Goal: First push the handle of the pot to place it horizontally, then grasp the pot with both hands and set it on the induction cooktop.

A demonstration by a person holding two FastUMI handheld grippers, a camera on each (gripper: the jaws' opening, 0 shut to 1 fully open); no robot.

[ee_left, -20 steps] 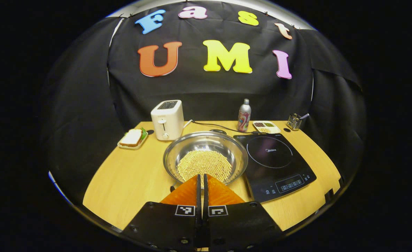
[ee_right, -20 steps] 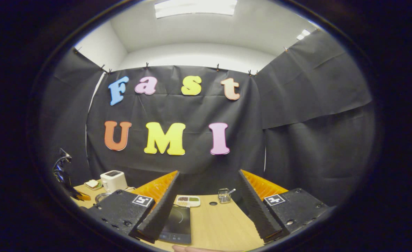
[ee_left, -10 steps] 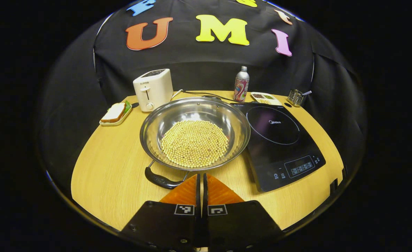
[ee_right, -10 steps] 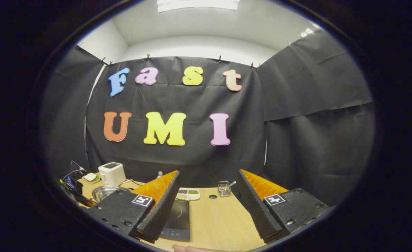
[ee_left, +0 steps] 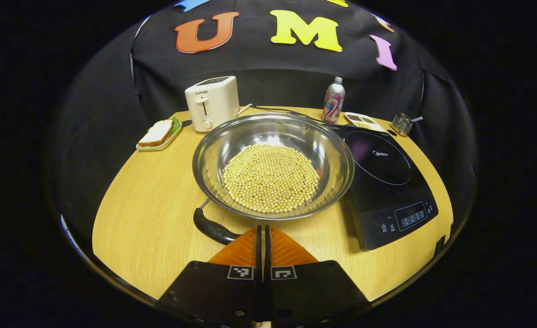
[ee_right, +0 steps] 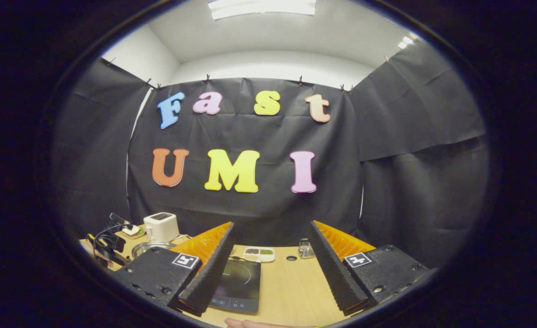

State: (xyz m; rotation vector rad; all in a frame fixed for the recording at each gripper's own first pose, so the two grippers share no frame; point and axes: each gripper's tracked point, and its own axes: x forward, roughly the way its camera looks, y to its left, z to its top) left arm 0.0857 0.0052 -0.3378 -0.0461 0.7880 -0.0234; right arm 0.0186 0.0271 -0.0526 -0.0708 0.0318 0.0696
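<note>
Looking along your left gripper (ee_left: 264, 230), you see its two orange fingers pressed together with nothing between them. Their tips sit just in front of the pot (ee_left: 273, 164) and right beside its black handle (ee_left: 214, 228). You cannot tell if they touch the handle, because the fingers hide its right end. The handle points toward you and to the left, at a slant.

The pot stands in the middle of the table (ee_left: 145, 218). It is a wide, shiny metal pot with a flat heap of small yellow beans (ee_left: 271, 178) in it. Its right rim hangs over the left edge of the cooktop (ee_left: 389, 182) and hides that edge.

At the back, a sandwich (ee_left: 157, 133) lies on a little tray, next to the toaster (ee_left: 212, 103). A bottle (ee_left: 333, 100) stands behind the pot. A small dish (ee_left: 359, 120) holds dark bits too small to make out. A metal cup (ee_left: 403, 123) holds a spoon.

Your right gripper (ee_right: 271, 232) is held high, with its fingers spread wide and nothing between them. Its left finger covers part of the cooktop (ee_right: 239, 284) and most of the pot (ee_right: 152, 248). Your other gripper (ee_right: 106, 241) shows far left as a dark, tangled shape that is hard to make out.
</note>
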